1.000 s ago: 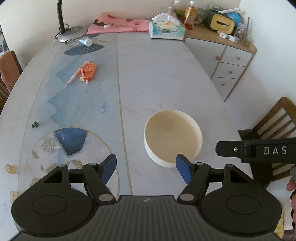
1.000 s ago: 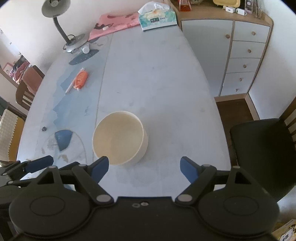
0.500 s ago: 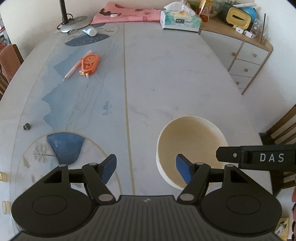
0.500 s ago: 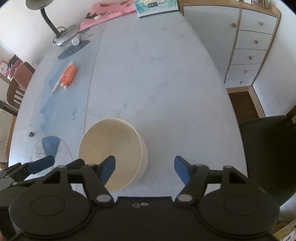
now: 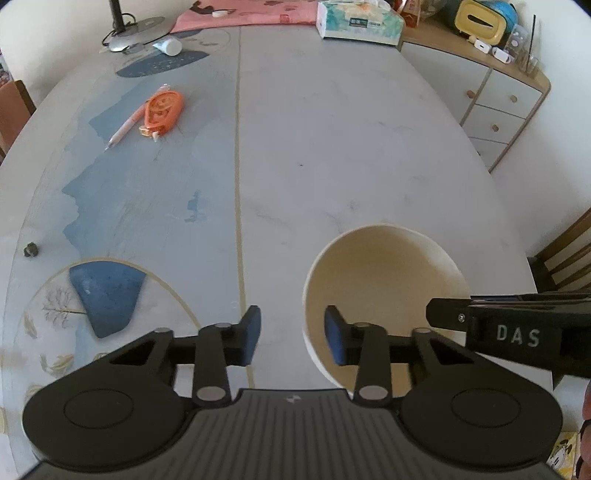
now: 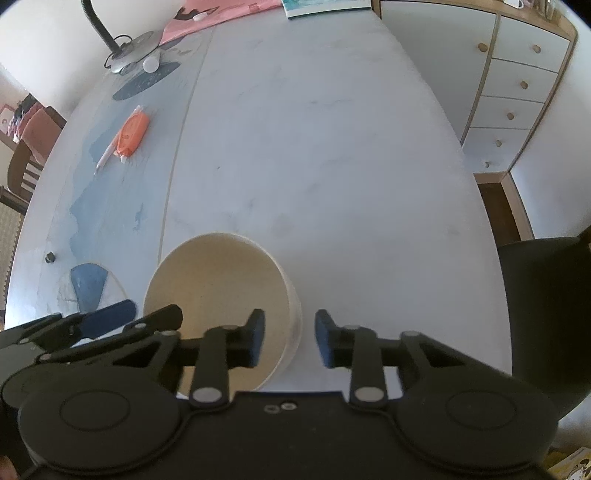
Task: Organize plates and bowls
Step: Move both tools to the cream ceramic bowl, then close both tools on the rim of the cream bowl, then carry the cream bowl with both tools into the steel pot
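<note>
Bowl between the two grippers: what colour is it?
The bowl is plain cream, with no pattern; it shows best in the right wrist view.

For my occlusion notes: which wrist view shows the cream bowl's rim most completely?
The left wrist view: most of the bowl rim shows, with gripper parts covering its near and right edges. In the right wrist view, gripper fingers cover more of its near rim.

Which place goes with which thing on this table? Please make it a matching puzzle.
Things:
1. cream round bowl
2. orange plastic tape dispenser
3. teal cardboard tissue box
4. small dark knob

Places:
A. far end of the table
B. near end, right of the gold line
C. beside a pink pen
D. alone near the left edge

Pairs: 1-B, 2-C, 3-A, 4-D
</note>
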`<move>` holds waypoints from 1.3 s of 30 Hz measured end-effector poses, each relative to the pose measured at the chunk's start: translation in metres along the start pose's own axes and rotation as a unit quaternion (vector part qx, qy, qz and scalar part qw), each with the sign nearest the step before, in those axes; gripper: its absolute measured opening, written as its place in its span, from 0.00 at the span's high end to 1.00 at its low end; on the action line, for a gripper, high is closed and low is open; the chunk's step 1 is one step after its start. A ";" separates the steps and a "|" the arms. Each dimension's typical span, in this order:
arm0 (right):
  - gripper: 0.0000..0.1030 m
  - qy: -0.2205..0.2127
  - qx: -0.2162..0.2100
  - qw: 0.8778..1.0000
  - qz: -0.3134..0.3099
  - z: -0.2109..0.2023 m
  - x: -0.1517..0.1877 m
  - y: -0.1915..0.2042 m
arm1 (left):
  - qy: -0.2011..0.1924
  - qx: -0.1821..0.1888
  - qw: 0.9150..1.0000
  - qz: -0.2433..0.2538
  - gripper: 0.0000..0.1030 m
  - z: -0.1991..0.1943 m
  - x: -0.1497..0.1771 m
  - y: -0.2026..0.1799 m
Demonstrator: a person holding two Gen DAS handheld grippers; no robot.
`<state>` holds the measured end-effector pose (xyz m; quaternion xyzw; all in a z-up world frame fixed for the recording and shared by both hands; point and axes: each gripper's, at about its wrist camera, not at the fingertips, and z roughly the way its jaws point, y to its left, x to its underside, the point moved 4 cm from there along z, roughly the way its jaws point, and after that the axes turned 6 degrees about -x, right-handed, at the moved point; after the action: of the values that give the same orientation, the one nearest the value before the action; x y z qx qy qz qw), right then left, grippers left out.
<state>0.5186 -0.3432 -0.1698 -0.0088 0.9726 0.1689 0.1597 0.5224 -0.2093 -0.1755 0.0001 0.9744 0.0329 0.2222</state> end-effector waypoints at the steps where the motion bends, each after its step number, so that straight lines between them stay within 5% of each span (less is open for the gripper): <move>1: 0.76 0.000 0.000 1.000 -0.001 0.000 0.001 0.000 | -0.001 0.001 1.000 0.003 0.69 0.000 0.000 -0.002; 4: 0.84 0.002 0.004 1.000 -0.006 0.001 0.002 0.002 | 0.000 -0.001 1.000 0.005 0.74 0.000 0.000 -0.004; 6: 0.88 0.001 0.009 1.000 -0.013 0.000 0.004 0.003 | 0.003 0.004 1.000 0.006 0.85 0.001 0.000 -0.005; 12: 0.92 -0.004 0.018 1.000 -0.019 -0.004 0.006 0.002 | -0.006 -0.007 1.000 0.025 0.93 -0.005 0.001 -0.012; 39: 0.94 -0.041 0.033 0.999 -0.010 -0.111 0.074 0.021 | -0.059 0.013 0.996 0.060 0.94 -0.130 0.057 -0.023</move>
<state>0.4128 -0.3574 -0.0869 -0.0065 0.9701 0.1354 0.2015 0.4147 -0.2402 -0.0849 0.0629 0.9584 0.0334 0.2765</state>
